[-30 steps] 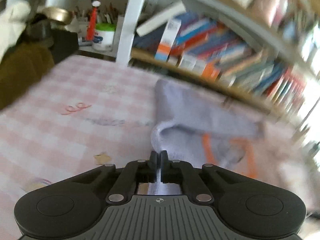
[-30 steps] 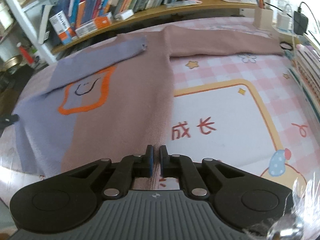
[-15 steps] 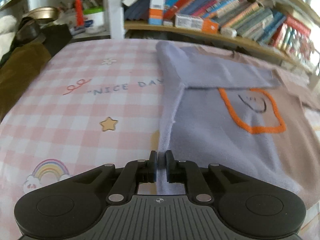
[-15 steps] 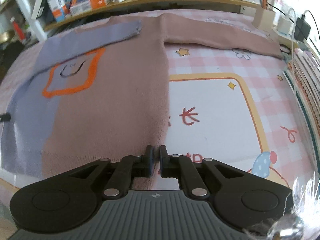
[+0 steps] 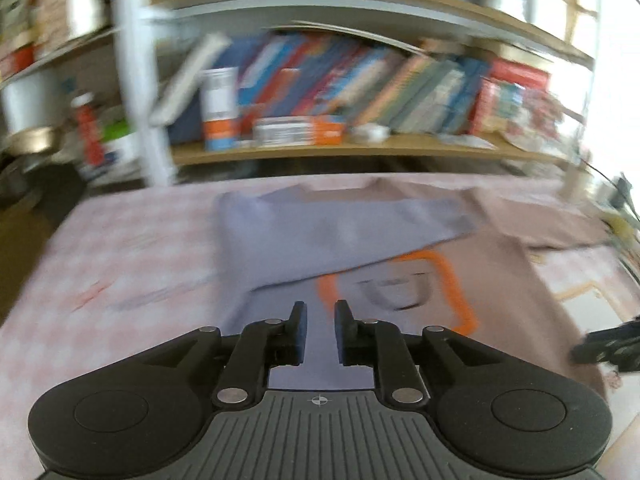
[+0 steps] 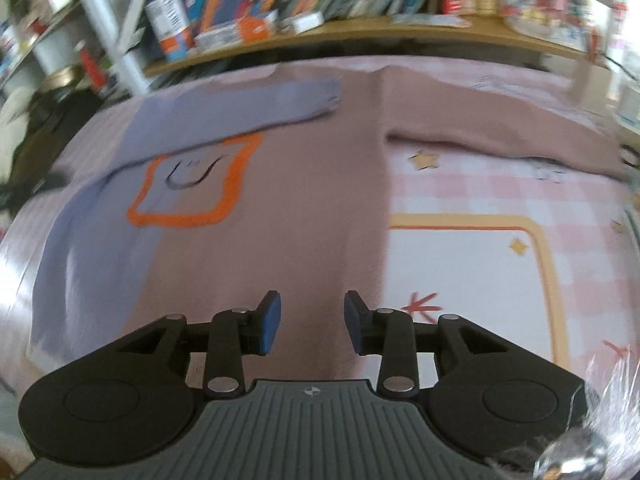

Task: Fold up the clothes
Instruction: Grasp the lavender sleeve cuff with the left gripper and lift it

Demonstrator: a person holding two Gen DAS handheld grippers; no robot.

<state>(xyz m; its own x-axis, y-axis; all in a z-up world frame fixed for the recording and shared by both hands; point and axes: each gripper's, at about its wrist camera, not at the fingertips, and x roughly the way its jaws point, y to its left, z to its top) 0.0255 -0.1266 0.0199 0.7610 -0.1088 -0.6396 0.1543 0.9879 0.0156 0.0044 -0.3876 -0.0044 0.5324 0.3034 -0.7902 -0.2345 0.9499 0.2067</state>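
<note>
A two-tone sweater, lilac on its left part and dusty pink on its right, lies flat on the counter, which is covered by a pink checked cloth with stars and a yellow-bordered white panel. The lilac sleeve is folded across the chest, just above an orange outlined square with a smile; the pink sleeve stretches out to the right along the far side. The right hand-held gripper hovers over the near hem of the pink half, its jaws opening to a moderate gap with no fabric pinched between the blue pads. The left hand-held gripper hangs above the lilac half of the sweater, its jaws opening narrowly, nothing clamped between them. Behind the counter a wooden shelf carries a row of books, blurred in both views.
</note>
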